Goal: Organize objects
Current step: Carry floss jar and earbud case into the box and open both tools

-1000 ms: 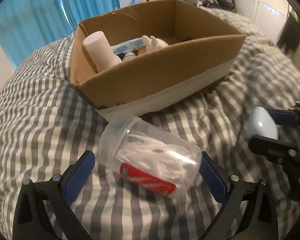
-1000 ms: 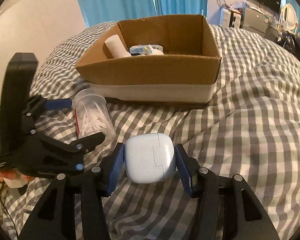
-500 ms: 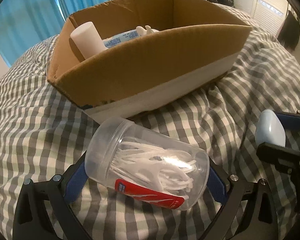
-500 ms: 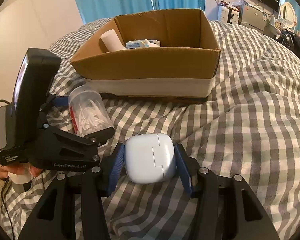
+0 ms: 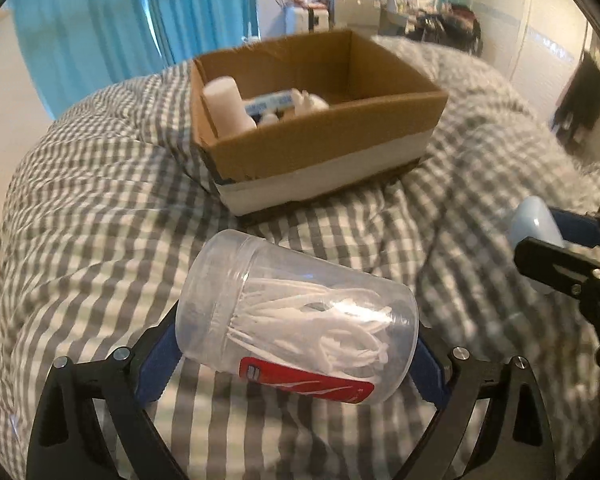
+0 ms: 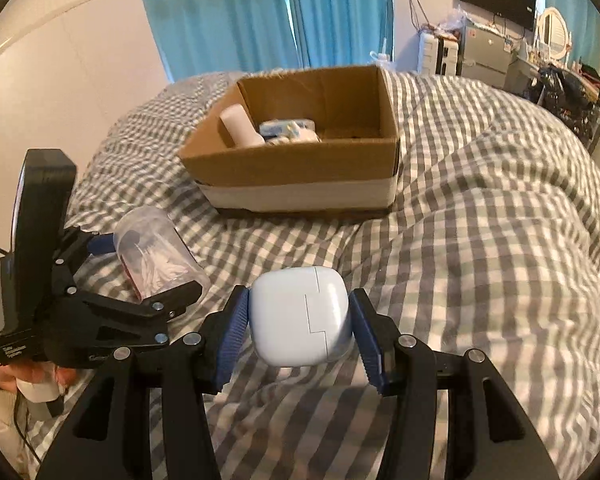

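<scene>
Fingers clamp the jar — right pair grips the case — box contents blurred.

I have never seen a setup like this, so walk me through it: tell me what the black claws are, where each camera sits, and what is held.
No robot here: a person holds a two-finger gripper in each hand, with a fisheye camera on each looking along its jaws. In the left view, the left gripper clamps a clear jar of white picks. In the right view, the right gripper clamps a pale blue case. Both are above a grey checked bedcover. Ahead sits an open cardboard box already holding a white cylinder and other small items.
</scene>
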`<action>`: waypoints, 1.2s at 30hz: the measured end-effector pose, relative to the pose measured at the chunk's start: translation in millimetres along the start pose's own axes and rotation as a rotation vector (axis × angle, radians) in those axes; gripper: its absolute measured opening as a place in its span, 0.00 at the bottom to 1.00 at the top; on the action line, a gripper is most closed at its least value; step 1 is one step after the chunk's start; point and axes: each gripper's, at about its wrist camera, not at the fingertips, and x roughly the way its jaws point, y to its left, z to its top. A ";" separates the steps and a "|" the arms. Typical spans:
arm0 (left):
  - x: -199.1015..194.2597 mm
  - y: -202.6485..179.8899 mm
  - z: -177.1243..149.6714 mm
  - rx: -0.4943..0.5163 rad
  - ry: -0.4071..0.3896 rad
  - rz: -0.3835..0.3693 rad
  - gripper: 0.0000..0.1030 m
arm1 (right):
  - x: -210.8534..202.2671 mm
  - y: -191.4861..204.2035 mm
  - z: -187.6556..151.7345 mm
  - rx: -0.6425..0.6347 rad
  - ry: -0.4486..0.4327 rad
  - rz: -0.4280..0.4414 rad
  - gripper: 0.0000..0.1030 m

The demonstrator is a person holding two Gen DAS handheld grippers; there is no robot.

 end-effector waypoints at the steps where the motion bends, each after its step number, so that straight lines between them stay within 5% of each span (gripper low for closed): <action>1: -7.9 3.2 -1.0 -0.011 -0.013 -0.003 0.94 | -4.4 1.7 0.6 -0.004 -0.008 -0.001 0.49; 8: -60.9 4.8 13.1 -0.034 -0.114 -0.012 0.93 | -41.5 12.4 14.2 -0.035 -0.089 -0.023 0.49; 20: -99.4 21.6 103.3 -0.055 -0.277 0.005 0.93 | -77.6 14.5 104.0 -0.113 -0.255 -0.087 0.49; 28: -64.9 28.2 161.3 -0.021 -0.321 0.010 0.93 | -36.1 -0.7 174.1 -0.084 -0.290 -0.075 0.49; 36: 7.5 19.0 181.0 0.048 -0.277 -0.004 0.93 | 51.6 -22.1 213.1 -0.066 -0.212 -0.072 0.49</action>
